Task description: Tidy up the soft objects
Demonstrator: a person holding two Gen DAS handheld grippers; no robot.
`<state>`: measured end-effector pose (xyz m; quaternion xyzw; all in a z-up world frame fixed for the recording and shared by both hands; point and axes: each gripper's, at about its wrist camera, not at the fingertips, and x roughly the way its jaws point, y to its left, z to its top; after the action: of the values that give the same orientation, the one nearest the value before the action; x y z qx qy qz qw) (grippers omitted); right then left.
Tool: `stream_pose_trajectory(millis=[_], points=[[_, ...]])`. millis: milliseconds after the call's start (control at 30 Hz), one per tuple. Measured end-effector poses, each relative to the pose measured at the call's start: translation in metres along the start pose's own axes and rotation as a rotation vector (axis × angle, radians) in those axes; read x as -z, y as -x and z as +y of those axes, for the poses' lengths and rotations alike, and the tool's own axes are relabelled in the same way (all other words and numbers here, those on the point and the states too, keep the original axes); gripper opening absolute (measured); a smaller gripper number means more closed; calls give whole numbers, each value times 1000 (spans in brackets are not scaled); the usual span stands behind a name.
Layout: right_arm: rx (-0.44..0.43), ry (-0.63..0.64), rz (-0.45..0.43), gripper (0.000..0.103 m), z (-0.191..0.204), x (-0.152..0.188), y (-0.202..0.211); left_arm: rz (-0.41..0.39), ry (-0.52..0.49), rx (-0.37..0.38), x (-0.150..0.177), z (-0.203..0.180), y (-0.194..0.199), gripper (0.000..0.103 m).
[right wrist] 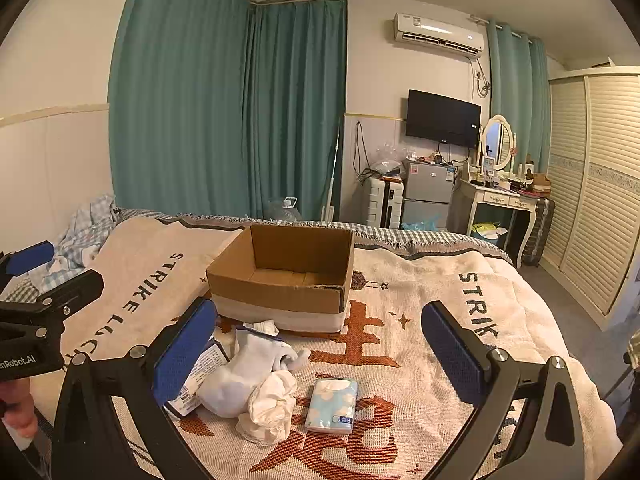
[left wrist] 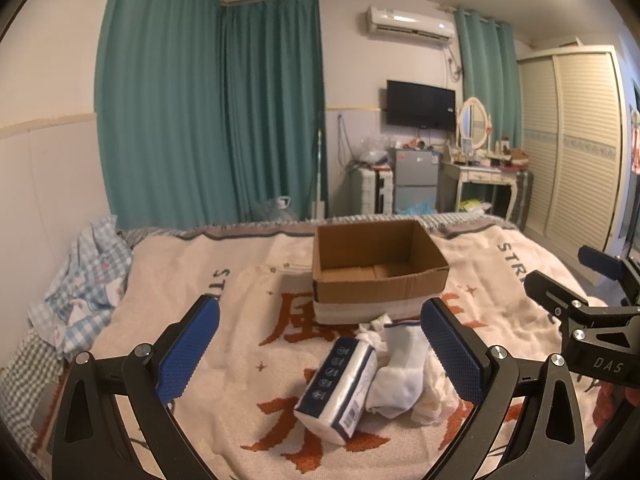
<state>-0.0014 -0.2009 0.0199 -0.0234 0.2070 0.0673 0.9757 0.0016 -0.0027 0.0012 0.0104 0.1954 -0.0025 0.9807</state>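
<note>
An open cardboard box (left wrist: 380,268) (right wrist: 284,276) stands empty on the cream blanket (left wrist: 224,412) (right wrist: 416,380) of the bed. In front of it lie a navy-and-white tissue pack (left wrist: 340,392) (right wrist: 192,384), a white sock (left wrist: 400,372) (right wrist: 244,368), a crumpled white cloth (right wrist: 272,404) (left wrist: 436,396) and a small light-blue flowered tissue pack (right wrist: 333,404). My left gripper (left wrist: 320,352) hovers open above the navy pack and sock. My right gripper (right wrist: 320,354) hovers open over the sock, cloth and blue pack. Neither holds anything.
Checked bedding (left wrist: 80,288) is bunched at the bed's left edge. Past the bed stand teal curtains (left wrist: 208,112), a small fridge (right wrist: 428,192), a dressing table (right wrist: 500,200) and a louvred wardrobe (right wrist: 600,184). A hand (right wrist: 18,412) shows at the lower left.
</note>
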Motion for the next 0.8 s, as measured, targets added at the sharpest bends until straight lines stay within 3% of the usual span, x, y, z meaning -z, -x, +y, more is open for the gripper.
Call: stream_pose_trajectory(millis=[133, 267, 500, 633, 733, 800], points=[[11, 0, 22, 103, -2, 5, -5, 22, 3, 5, 6, 0, -8, 103], [35, -12, 79, 103, -7, 15, -21, 105, 14, 14, 27, 5, -35, 101], [61, -65, 309, 97, -18, 56, -88, 301, 37, 53, 81, 14, -95, 96], [88, -90, 442, 88, -26, 85, -125, 382, 52, 80, 101, 12, -119, 79], [99, -100, 522, 85, -30, 103, -147, 390, 71, 111, 106, 12, -127, 76], [103, -96, 558, 83, -26, 109, -158, 388, 77, 133, 108, 12, -129, 64]])
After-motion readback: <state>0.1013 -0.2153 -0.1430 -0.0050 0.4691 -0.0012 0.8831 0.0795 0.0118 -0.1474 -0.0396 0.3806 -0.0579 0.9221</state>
